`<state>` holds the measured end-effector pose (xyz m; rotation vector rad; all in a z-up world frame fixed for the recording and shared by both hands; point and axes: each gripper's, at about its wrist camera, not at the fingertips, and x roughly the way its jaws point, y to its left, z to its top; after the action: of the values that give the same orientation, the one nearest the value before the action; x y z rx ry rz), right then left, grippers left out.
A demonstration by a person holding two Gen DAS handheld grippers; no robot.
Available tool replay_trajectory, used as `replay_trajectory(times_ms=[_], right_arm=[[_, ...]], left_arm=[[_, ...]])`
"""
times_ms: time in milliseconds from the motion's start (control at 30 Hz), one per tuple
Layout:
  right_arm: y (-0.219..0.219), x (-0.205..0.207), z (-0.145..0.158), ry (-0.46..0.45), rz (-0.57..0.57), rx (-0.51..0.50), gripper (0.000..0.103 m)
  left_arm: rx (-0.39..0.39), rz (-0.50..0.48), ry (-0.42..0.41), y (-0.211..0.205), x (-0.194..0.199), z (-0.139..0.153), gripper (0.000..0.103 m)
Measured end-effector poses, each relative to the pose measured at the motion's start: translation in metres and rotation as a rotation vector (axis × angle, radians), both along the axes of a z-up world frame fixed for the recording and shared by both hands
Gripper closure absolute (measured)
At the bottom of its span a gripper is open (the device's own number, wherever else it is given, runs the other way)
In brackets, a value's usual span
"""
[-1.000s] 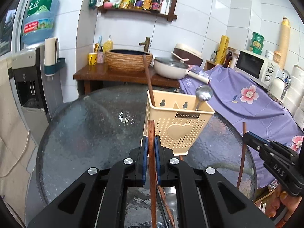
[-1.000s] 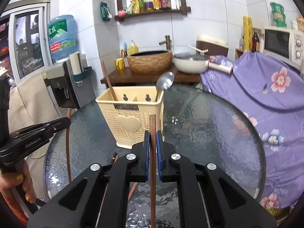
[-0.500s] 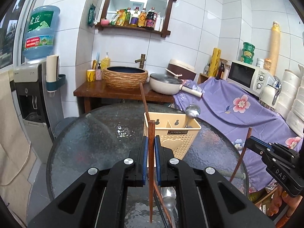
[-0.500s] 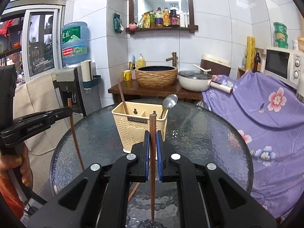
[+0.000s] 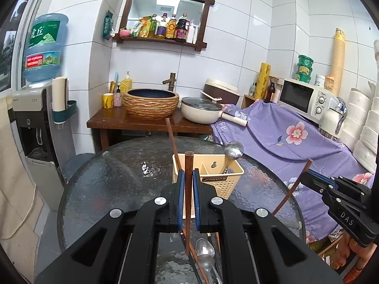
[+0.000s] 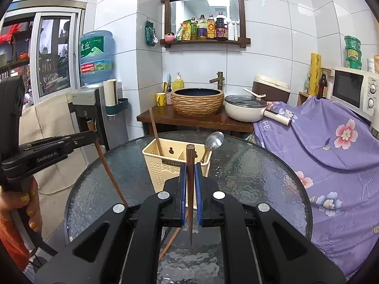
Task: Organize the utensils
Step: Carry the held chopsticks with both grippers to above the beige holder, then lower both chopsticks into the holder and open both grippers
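Chopsticks: both grippers lifting higher than a second ago. Left gripper [image 5: 187, 198] jaws clamped on one brown wooden chopstick [image 5: 188, 165], right gripper [image 6: 190, 189] clamped on another [image 6: 190, 156]. Beige perforated plastic utensil caddy [image 5: 221, 179] shrinking toward frame centre; drop-in coming next.

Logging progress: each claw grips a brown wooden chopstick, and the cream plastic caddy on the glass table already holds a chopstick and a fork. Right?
Not a fork: the left wrist view shows a shiny metal spoon standing bowl-up in the cream plastic caddy beside the brown wooden chopstick. The rest holds.
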<state>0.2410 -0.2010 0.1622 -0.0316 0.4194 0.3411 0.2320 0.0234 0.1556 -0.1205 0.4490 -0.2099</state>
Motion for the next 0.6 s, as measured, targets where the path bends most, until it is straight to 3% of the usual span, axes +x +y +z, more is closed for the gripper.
replay_trajectory(times_ms=[233, 600], right_arm=[[-0.003, 0.022, 0.03, 0.033, 0.046, 0.057, 0.096], [0.007, 0.06, 0.128, -0.082, 0.038, 0.105, 0.096]], left_arm=[[-0.037, -0.028, 0.002, 0.002, 0.015, 0.025, 0.096], [-0.075, 0.05, -0.08, 0.002, 0.056, 0.106, 0.096]])
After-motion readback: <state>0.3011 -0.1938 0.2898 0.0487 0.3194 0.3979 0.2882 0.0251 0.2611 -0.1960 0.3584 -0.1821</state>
